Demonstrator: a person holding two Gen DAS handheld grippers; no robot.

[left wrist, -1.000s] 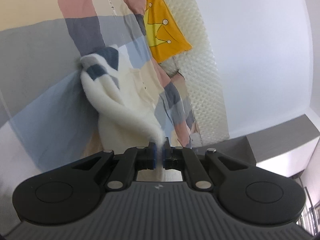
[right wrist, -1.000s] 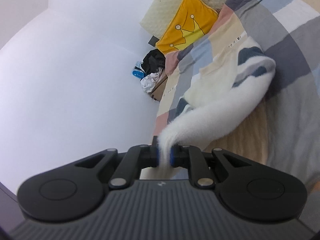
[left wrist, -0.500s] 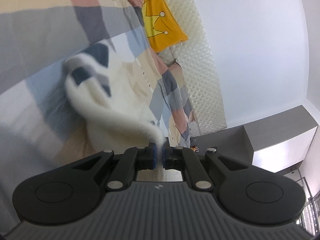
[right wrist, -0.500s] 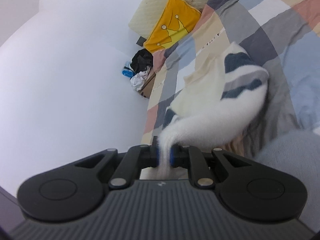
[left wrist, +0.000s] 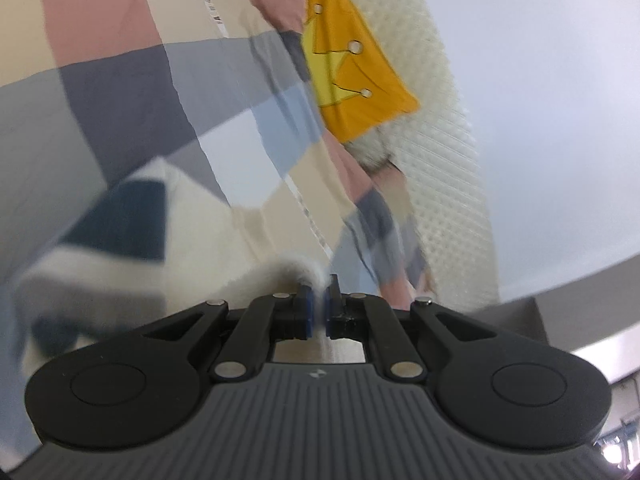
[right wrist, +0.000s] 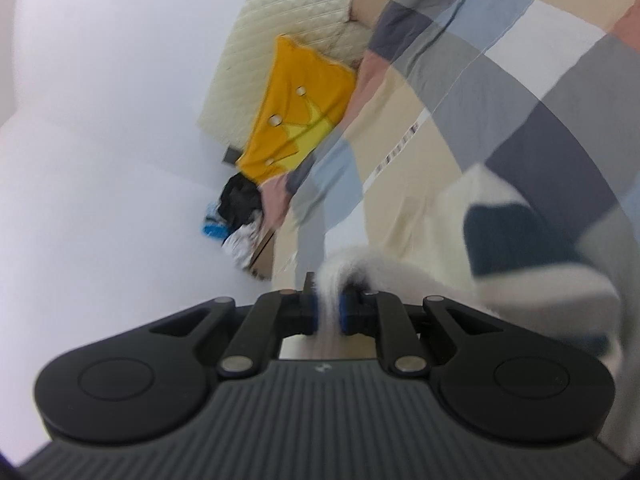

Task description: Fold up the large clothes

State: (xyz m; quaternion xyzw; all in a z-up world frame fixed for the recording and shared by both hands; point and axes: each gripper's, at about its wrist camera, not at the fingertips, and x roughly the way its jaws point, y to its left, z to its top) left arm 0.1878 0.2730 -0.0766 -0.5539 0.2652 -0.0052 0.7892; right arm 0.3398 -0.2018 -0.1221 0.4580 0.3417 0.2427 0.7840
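Patchwork bedding [left wrist: 132,92] in pink, grey and beige fills both views. On it lies the fluffy white garment [left wrist: 132,248] with navy and grey bands, now nearer and larger than a second ago. The left gripper [left wrist: 318,308] and right gripper [right wrist: 329,307] each stay pinched on a fuzzy edge, apparently carrying it across for a fold. A yellow crown pillow [right wrist: 296,116] sits beyond.

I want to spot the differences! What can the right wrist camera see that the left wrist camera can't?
Only the right wrist view shows the dark clothes pile beside the bed and the right gripper, shut on the sweater. Only the left wrist view shows the grey ledge under the wall and the left gripper, also shut on the sweater. Both show the checked blanket, yellow pillow and quilted headboard.
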